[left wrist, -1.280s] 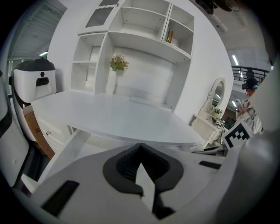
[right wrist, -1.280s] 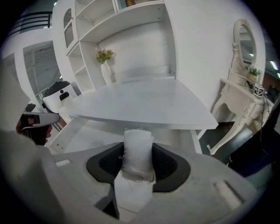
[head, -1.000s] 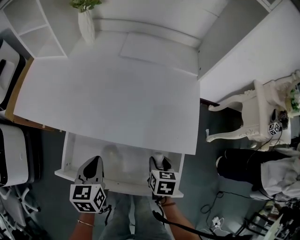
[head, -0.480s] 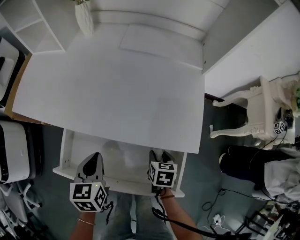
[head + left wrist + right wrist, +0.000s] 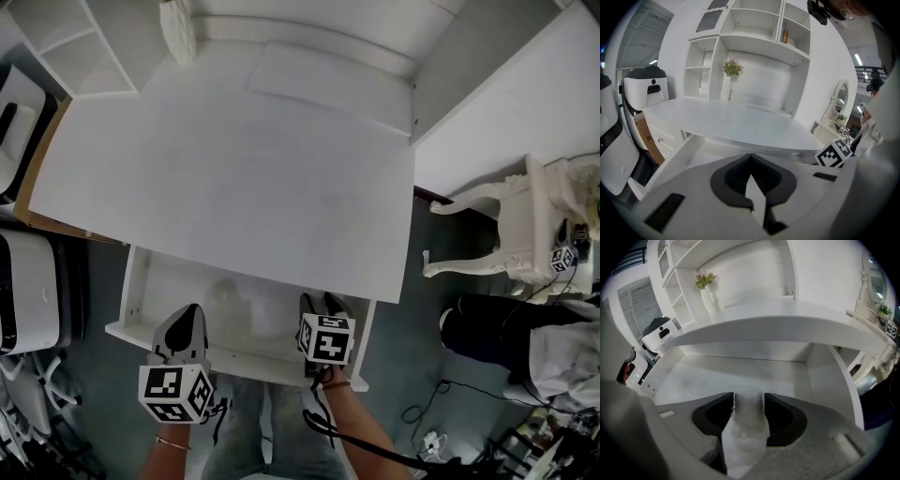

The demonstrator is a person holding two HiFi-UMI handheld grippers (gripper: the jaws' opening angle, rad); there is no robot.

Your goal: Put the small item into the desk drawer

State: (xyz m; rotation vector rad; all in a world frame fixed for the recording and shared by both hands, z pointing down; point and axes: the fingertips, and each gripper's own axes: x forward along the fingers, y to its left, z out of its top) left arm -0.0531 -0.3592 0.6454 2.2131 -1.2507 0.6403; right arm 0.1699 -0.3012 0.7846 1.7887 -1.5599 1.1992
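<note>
desk [image 5: 234, 178]: white, smooth and matte; a flat rectangular top with a straight front edge.
desk drawer [image 5: 820, 376]: white, a shallow box with a flat floor and plain side walls; it is pulled out below the desk's front edge.
small item [image 5: 746, 430]: white, soft and crinkled, faintly translucent; it is narrow where it is pinched and wider below. it is held over the open drawer's right part, and whether the floor is touched cannot be told.
right gripper [image 5: 748, 399]: pale grey shell with dark pads [image 5: 712, 417]. the jaws are closed part-way, stopped by the small item, which is gripped between the pads.
left gripper [image 5: 750, 158]: same pale shell, with dark ribbed pads [image 5: 729, 176]. the jaw tips are brought together until they meet and nothing is gripped; it is held by the left part of the drawer's front edge.
vase [image 5: 707, 298]: white, tall and slender, with a sprig of plants in it; it is stood at the back of the desk.
</note>
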